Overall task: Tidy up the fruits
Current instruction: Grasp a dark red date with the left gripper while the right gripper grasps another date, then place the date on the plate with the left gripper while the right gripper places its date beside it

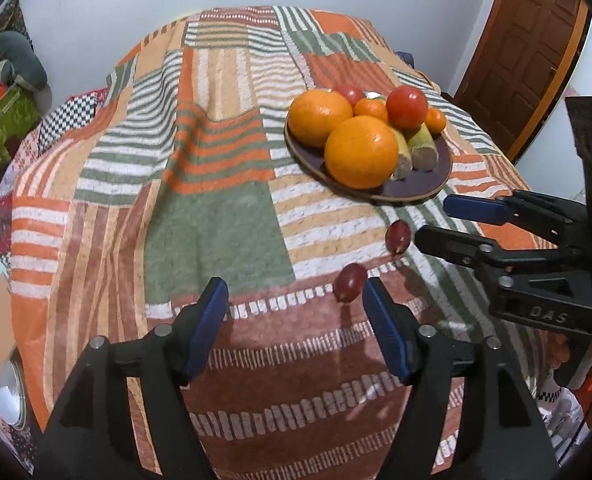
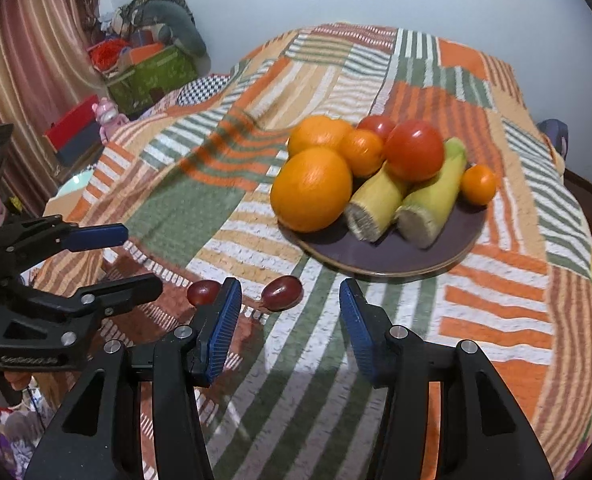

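Fruits mostly sit piled on the plate [image 2: 380,258], but two grapes [image 2: 281,287] [image 2: 203,292] remain on the cloth [image 2: 215,208] between the left gripper [image 1: 296,320] and right gripper [image 2: 289,324], both spread and empty.

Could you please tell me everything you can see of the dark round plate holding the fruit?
The dark purple round plate looks glazed, like ceramic, shallow, with a thin lighter brown edge. It lies flat on the striped patchwork cloth, beyond both open grippers. It carries two large oranges, small oranges, red tomatoes and two cut yellow-green corn pieces, heaped toward its far side; the near part is bare. Two dark red grapes lie on the cloth apart from it. Nothing grips it.
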`<control>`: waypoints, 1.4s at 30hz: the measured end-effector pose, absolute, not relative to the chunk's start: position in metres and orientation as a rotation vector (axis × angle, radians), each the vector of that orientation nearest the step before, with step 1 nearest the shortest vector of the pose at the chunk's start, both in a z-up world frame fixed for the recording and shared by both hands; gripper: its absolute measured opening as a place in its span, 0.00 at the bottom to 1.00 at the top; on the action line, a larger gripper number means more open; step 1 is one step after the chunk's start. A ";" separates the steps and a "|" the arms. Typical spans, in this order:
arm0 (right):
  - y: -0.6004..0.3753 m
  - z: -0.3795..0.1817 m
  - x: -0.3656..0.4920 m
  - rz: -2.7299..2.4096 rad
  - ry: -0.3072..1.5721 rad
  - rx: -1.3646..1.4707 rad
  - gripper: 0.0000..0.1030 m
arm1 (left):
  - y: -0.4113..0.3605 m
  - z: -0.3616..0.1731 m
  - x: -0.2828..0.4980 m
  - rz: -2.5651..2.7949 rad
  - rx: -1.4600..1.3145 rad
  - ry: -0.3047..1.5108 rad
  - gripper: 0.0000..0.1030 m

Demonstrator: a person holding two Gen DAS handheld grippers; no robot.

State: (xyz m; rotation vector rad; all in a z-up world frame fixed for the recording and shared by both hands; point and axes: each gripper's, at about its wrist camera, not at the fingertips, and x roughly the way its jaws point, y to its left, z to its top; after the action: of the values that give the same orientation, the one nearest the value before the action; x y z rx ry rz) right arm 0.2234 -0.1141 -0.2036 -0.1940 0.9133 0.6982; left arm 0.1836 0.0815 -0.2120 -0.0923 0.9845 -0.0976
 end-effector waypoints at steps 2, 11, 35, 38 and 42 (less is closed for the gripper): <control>-0.109 -0.209 0.225 0.700 0.927 -0.200 0.46 | 0.084 -0.217 0.184 -0.106 -0.108 0.997 0.68; -0.098 -0.226 0.230 0.717 0.988 -0.214 0.32 | 0.078 -0.231 0.189 -0.161 -0.133 1.014 0.68; -0.152 -0.196 0.230 0.650 0.897 -0.128 0.24 | 0.045 -0.232 0.212 -0.199 -0.112 1.049 0.21; -0.159 -0.193 0.231 0.637 0.887 -0.124 0.24 | 0.039 -0.222 0.212 -0.205 -0.101 1.029 0.21; -0.167 -0.188 0.235 0.624 0.869 -0.118 0.24 | 0.029 -0.212 0.219 -0.213 -0.095 1.004 0.21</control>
State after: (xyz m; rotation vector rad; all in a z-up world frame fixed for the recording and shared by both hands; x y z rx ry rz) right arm 0.2352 -0.1670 -0.1877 -0.1179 0.8692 0.6245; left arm 0.2194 0.0292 -0.2117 -0.0954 1.0036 -0.2126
